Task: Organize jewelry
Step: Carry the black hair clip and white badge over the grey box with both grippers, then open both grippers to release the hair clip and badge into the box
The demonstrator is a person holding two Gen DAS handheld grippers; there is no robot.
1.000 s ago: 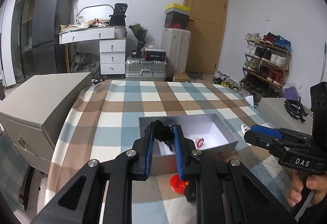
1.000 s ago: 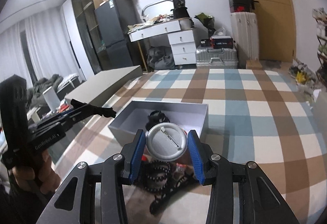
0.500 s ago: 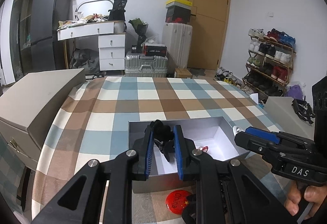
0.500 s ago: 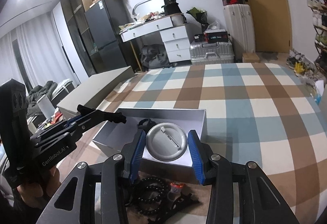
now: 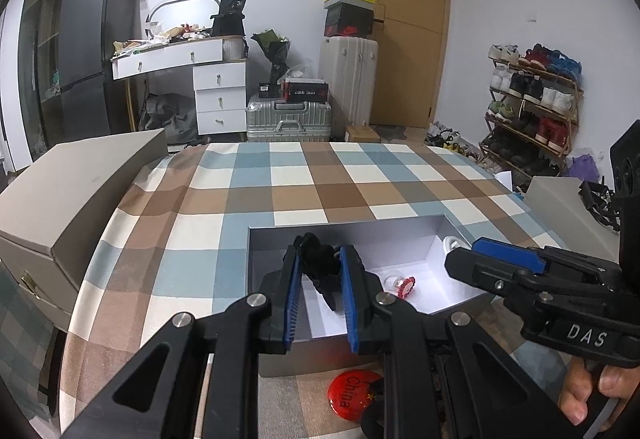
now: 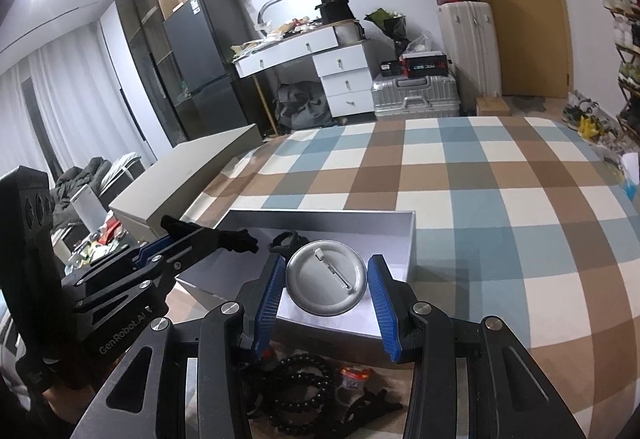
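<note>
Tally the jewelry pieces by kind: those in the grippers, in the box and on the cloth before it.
Pin badges: 2, silver-backed badge in right gripper, red China badge
Black hair pieces: 2, one in left gripper, one in box
Black bead bracelets: 1
Small red-trimmed charms: 2
Black clips: 1
Total: 8

"DAS" stands in white letters on the black body of the right gripper [image 5: 472, 263], seen from the left wrist view. "GenRobot.AI" runs in pale letters along the black body of the left gripper [image 6: 240, 241], seen from the right wrist view. "China" reads in dark letters, beside small yellow stars, on the red round badge [image 5: 352, 391] lying on the checked cloth [image 5: 304, 191]. Other labels are too small to read.
</note>
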